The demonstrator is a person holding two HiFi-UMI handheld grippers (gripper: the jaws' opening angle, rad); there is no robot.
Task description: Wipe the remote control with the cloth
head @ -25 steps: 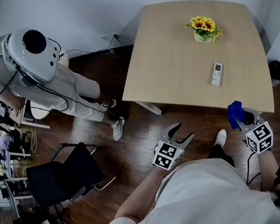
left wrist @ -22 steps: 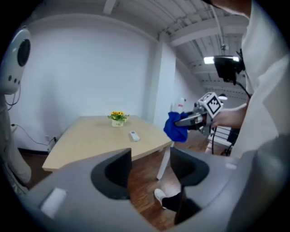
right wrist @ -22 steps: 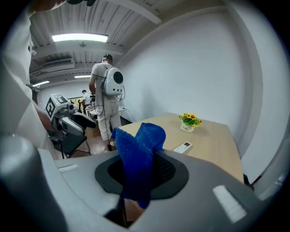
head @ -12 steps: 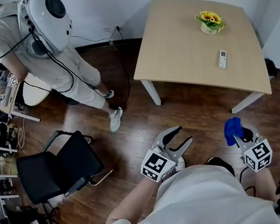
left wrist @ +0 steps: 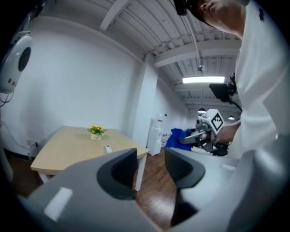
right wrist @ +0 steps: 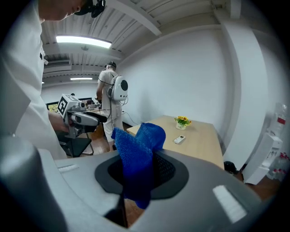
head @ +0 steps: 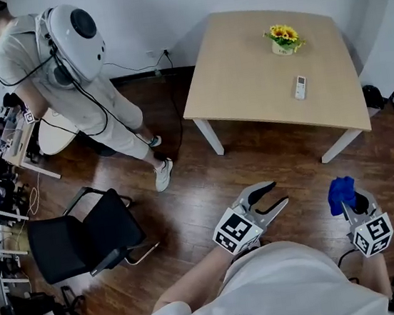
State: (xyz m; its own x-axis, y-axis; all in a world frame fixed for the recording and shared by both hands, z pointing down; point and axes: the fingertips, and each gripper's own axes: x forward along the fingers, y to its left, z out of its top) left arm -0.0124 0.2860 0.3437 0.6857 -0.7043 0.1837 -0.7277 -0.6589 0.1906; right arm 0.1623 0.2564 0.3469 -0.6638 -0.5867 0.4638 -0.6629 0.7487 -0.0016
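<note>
My left tongs (head: 278,193) stand wide, with nothing between them, low in the centre of the head view over the wooden floor (head: 207,180). My right tongs (head: 348,202), at the lower right of that view, are clamped on the blue cloth (head: 341,193). In the right gripper view the cloth is bunched upright between the jaws, with a fold hanging below them. The remote control (head: 301,87) lies flat on the bench (head: 244,75) in the upper right of the head view, well apart from both tongs and untouched. A small pot of sunflowers (head: 282,39) stands on the bench above the remote in the frame, near it but not touching. A second person (head: 70,69) in white stands at the upper left, with a rounded white unit on the back. A black chair (head: 85,240) sits at the lower left on the floor.
</note>
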